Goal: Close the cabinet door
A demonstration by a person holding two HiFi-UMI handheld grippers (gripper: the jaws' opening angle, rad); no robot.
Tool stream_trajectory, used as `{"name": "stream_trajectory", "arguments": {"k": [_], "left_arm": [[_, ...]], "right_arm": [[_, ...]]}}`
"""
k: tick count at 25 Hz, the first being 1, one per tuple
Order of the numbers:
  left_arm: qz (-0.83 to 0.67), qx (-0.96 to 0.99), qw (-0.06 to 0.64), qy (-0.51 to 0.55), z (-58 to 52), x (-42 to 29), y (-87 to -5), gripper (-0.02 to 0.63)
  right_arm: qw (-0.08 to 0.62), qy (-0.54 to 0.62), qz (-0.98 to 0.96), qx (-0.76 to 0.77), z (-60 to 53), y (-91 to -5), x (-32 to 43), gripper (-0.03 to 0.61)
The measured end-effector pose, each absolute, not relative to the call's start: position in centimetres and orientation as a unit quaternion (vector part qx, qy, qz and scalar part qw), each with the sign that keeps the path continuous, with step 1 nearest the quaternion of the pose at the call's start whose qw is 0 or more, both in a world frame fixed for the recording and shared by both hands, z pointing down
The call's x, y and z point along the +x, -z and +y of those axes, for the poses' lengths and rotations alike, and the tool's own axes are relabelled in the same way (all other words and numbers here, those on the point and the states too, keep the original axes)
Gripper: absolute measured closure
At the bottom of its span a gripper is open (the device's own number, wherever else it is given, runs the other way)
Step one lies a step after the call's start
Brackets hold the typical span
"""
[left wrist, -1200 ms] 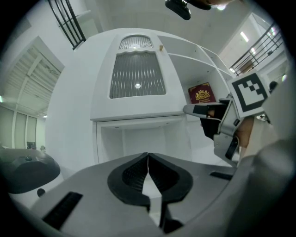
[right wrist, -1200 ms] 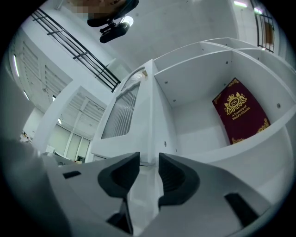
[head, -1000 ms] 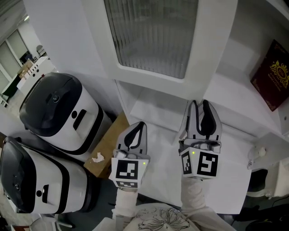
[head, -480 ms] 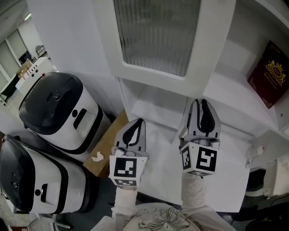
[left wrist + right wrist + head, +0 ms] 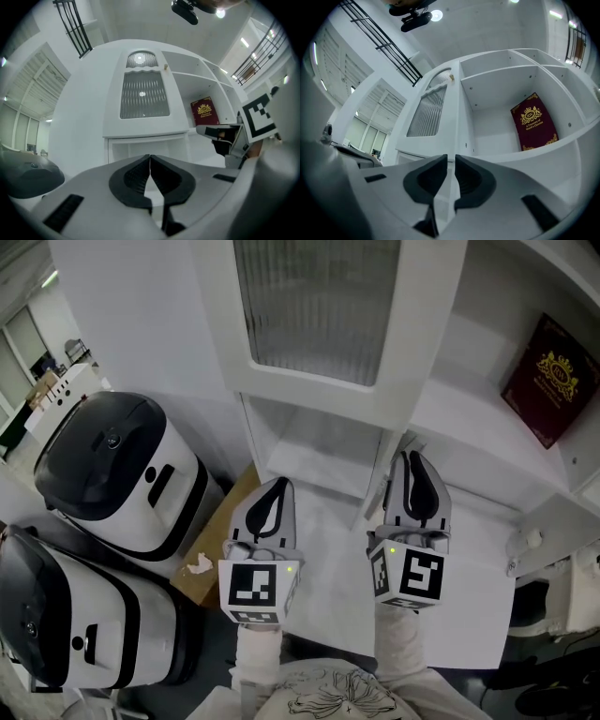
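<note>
Now | 1 cabinet door [image 5: 319, 310] | left claw [image 5: 279, 484] pressed together | right claw [image 5: 412, 458] closing, ajar, empty

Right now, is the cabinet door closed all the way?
No, the cabinet door stands swung open, and the shelf compartment with the dark red book is uncovered.

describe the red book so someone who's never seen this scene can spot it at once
Find the white cabinet whose door, with its ribbed glass panel, hangs open. In the open shelf compartment just right of that door, a dark red book stands against the back wall. Its gold crest and gold border make it the only coloured thing on the white shelves.
</note>
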State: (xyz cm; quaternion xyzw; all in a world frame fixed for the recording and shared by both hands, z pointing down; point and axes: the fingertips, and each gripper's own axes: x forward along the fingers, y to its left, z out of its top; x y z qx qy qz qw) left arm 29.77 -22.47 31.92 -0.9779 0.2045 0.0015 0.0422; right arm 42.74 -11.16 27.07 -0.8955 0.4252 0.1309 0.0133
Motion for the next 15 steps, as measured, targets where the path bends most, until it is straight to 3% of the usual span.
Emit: {"name": "stream_trajectory", "arguments": {"k": [15], "left_arm": [[0.158, -0.986, 0.041, -0.022, -20.5, 26.9, -30.3, 0.609]], "right_arm": [[-0.003, -0.119, 0.382, -0.916, -7.7, -27.5, 38.5, 0.56]]}}
